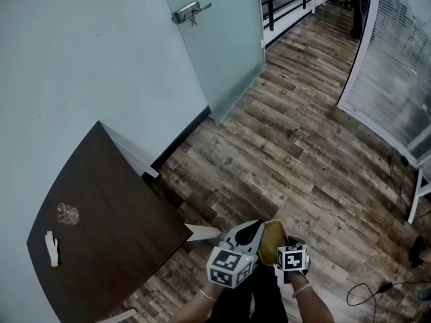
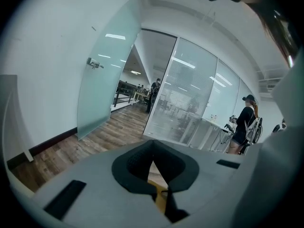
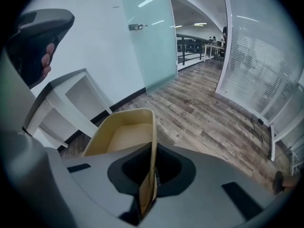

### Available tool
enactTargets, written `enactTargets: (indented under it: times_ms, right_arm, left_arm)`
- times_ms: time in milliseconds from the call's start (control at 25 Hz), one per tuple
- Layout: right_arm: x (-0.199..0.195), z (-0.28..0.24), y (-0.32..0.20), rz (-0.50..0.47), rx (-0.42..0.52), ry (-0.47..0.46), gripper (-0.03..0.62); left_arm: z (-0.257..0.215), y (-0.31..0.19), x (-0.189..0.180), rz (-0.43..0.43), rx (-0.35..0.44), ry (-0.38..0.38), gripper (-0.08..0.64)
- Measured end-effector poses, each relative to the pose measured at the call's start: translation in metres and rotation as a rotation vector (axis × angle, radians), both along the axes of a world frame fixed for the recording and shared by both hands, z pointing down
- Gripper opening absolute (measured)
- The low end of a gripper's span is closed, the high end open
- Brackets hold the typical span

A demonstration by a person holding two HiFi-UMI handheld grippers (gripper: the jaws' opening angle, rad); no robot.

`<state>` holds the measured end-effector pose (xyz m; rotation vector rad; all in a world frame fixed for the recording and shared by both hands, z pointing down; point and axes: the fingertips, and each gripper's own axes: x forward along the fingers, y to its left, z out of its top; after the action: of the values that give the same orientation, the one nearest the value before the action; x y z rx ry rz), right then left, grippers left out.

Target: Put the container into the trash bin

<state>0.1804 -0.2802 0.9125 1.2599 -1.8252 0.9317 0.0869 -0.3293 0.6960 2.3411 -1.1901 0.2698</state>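
Observation:
The container (image 3: 124, 136) is a tan, open-topped tub. My right gripper (image 3: 153, 151) is shut on its side wall, and the tub juts out ahead of the jaws over the wood floor. In the head view the container (image 1: 272, 237) hangs low at the bottom centre, between the two marker cubes. My left gripper (image 2: 153, 152) has its dark pads (image 2: 135, 163) meeting, with only a thin yellow sliver low between them. The left gripper (image 1: 253, 230) is close beside the tub's left side, apart from it in the right gripper view. No trash bin is in view.
A dark brown table (image 1: 111, 221) stands at the left against the pale wall, with a small glass item (image 1: 67, 214) and a white object (image 1: 52, 248) on it. A frosted glass door (image 1: 215, 39) stands ajar. A cable (image 1: 369, 291) lies at the right. A person (image 2: 244, 123) stands far off.

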Motion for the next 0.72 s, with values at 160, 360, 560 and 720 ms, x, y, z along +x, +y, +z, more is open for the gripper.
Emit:
enactTargets:
  times_ms: [160, 360, 560, 720]
  right_arm:
    - [-0.002, 0.066, 0.005, -0.005, -0.055, 0.024, 0.015]
    - [-0.007, 0.143, 0.015, -0.013, -0.083, 0.036, 0.017]
    - [-0.021, 0.191, 0.022, 0.011, -0.125, -0.013, 0.106]
    - [-0.023, 0.194, 0.023, 0.016, -0.114, -0.019, 0.126]
  left_arm:
    - [0.061, -0.002, 0.002, 0.009, -0.02, -0.001, 0.015]
    - [0.127, -0.002, 0.005, 0.015, -0.031, -0.001, 0.015]
    - [0.168, -0.002, 0.003, 0.025, -0.033, 0.001, 0.015]
    - [0.175, 0.0, 0.001, 0.02, -0.036, -0.001, 0.015]
